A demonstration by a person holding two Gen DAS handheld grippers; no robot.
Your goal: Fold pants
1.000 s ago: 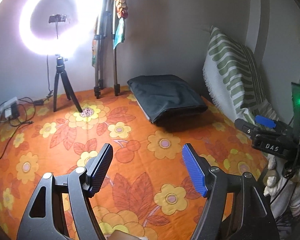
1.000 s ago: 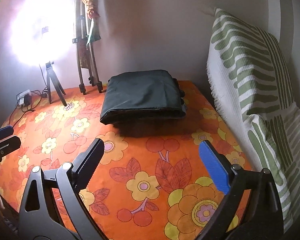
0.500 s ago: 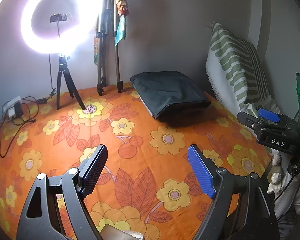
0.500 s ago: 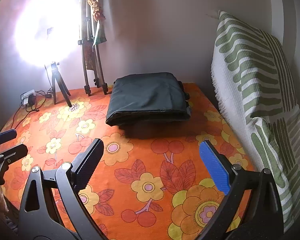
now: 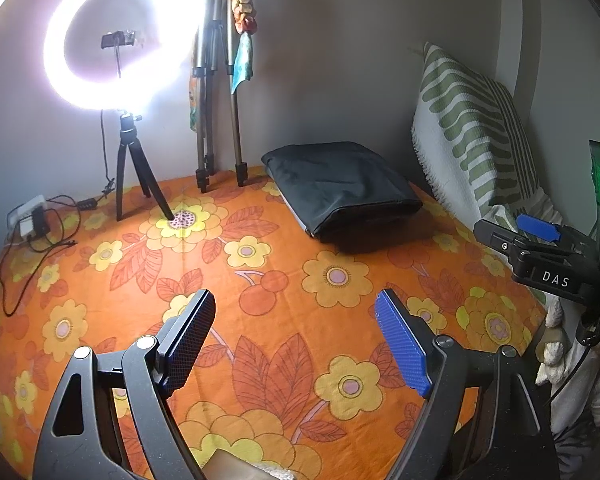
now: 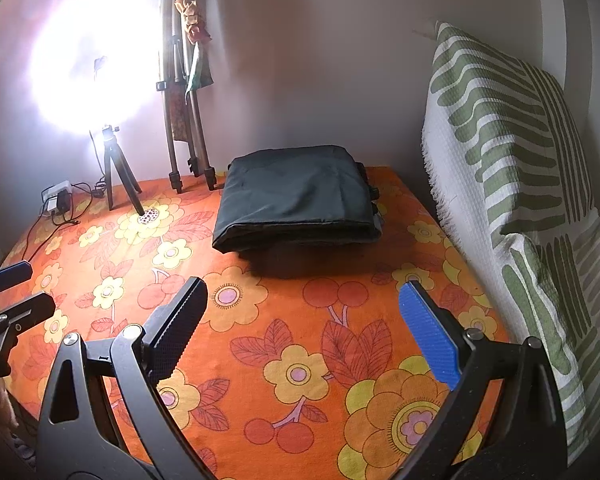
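Observation:
The dark pants (image 5: 340, 188) lie folded into a thick rectangle at the far side of the orange flowered bedsheet (image 5: 260, 320), close to the wall. My left gripper (image 5: 294, 300) hovers over the sheet well short of them, open, with nothing between its fingers. The right wrist view shows the same folded pants (image 6: 300, 200) straight ahead. My right gripper (image 6: 304, 286) is open too, holding nothing, above the sheet (image 6: 300, 340). Each gripper shows at the edge of the other's view: the right gripper (image 5: 540, 248), the left gripper (image 6: 12, 292).
A lit ring light (image 5: 120, 40) on a small tripod and a tall folded tripod (image 5: 216, 120) stand at the back left. A power strip with cables (image 5: 32, 216) lies on the left. A green-striped pillow (image 6: 520, 160) leans along the right side.
The left gripper's jaws have spread wider. Both views have shifted only slightly, and the pants lie as before.

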